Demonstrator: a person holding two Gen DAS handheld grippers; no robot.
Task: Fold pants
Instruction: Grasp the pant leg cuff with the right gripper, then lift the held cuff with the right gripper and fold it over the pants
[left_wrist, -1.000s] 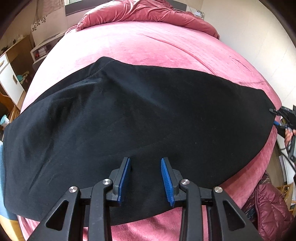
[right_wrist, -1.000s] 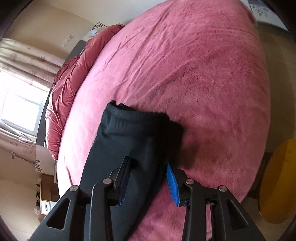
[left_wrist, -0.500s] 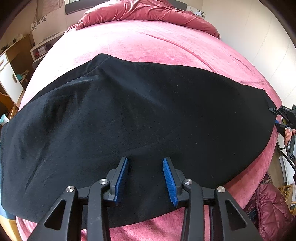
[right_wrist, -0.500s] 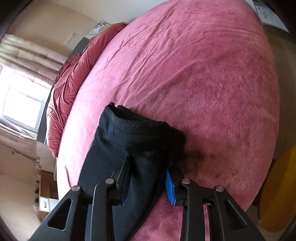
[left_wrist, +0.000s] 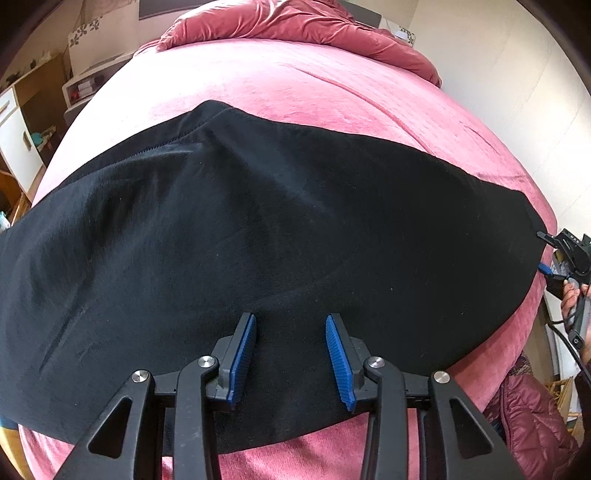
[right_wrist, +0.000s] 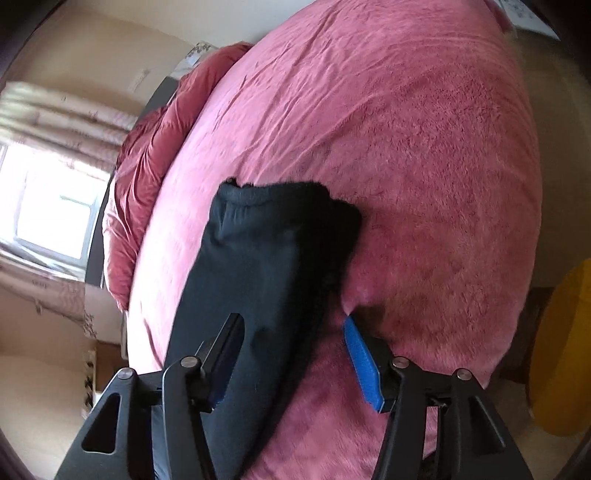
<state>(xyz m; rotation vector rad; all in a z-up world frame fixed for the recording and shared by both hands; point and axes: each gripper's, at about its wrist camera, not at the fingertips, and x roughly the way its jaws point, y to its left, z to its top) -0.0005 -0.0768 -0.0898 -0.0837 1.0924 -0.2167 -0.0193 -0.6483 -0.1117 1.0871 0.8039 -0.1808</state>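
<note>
Black pants (left_wrist: 258, 236) lie spread across the pink bed (left_wrist: 295, 81), legs together. My left gripper (left_wrist: 290, 328) is open, its blue pads just above the near edge of the cloth, holding nothing. In the right wrist view the pants' leg end (right_wrist: 266, 251) lies on the bed, its cuff pointing away. My right gripper (right_wrist: 291, 332) is open with the cloth between its fingers, left finger (right_wrist: 229, 343) over it, blue right pad (right_wrist: 362, 362) beside it on the blanket. The right gripper also shows at the pants' right end in the left wrist view (left_wrist: 554, 254).
A crumpled pink duvet (left_wrist: 295, 22) lies at the bed's head. Shelves and a cabinet (left_wrist: 22, 122) stand to the left. A maroon puffer jacket (left_wrist: 528, 417) lies by the bed's right side. A yellow object (right_wrist: 561, 350) stands beside the bed, and a window (right_wrist: 48, 206) is beyond.
My right gripper's jaws have spread wider around the leg end and the view has swung quickly, blurring it. My left gripper has barely moved and stays open.
</note>
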